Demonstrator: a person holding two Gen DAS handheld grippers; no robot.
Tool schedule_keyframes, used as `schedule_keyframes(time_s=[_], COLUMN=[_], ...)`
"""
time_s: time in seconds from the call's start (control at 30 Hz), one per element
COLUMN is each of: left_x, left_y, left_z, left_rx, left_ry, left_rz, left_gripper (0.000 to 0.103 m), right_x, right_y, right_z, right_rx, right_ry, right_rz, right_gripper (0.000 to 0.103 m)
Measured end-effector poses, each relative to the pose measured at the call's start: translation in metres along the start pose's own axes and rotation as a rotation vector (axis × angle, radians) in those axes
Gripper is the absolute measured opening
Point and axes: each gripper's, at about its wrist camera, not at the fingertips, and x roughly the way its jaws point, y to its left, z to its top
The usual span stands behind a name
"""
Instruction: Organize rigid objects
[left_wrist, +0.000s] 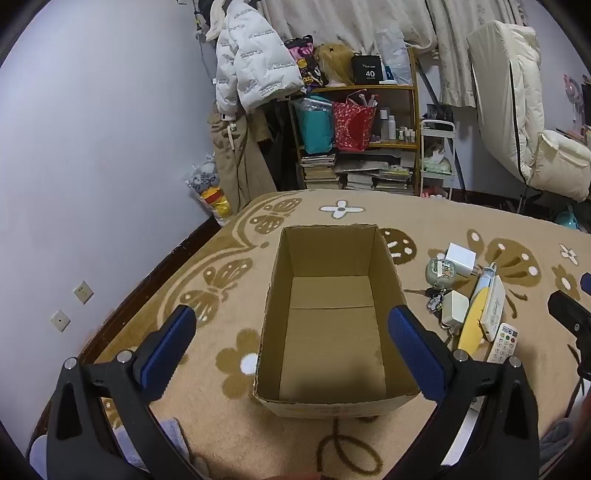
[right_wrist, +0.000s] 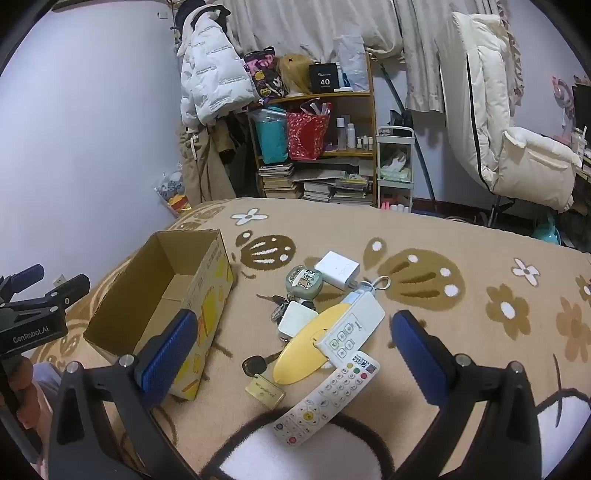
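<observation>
Your left tongs (left_wrist: 291, 325) are spread wide, ribbed blue pads gripping nothing, framing the open corrugated cardboard box (left_wrist: 328, 317) at frame centre on the plush beige blanket (left_wrist: 221, 424). Your right tongs (right_wrist: 293, 332) are likewise spread and unloaded. Between them lies the clutter: a long white remote (right_wrist: 327, 398), a yellow oval piece (right_wrist: 306, 349), a white rectangular device (right_wrist: 351, 328), a square charger (right_wrist: 338, 269), keys (right_wrist: 279, 304).

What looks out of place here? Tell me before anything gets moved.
The small items are heaped beside the cardboard box, not in it: the yellow oval piece lies partly under a white button device, and the remote sits askew. The box is empty with ragged top edges.
</observation>
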Motion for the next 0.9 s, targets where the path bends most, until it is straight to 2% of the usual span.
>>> schedule_keyframes(time_s=[0.1,0.9], left_x=[0.0002,-0.0032], left_y=[0.0003,-0.0030], left_z=[0.0000,0.0010], left_rx=[-0.008,0.023], left_ry=[0.007,0.008], left_rz=[-0.006,-0.013], left_gripper=[0.103,0.103], right_x=[0.0012,-0.0013], right_y=[0.0003,0.0041], right_z=[-0.0009,-0.0030], right_rx=[-0.007,-0.010], right_ry=[-0.004,-0.016], right_rz=[-0.020,-0.017], right_gripper=[0.103,0.103])
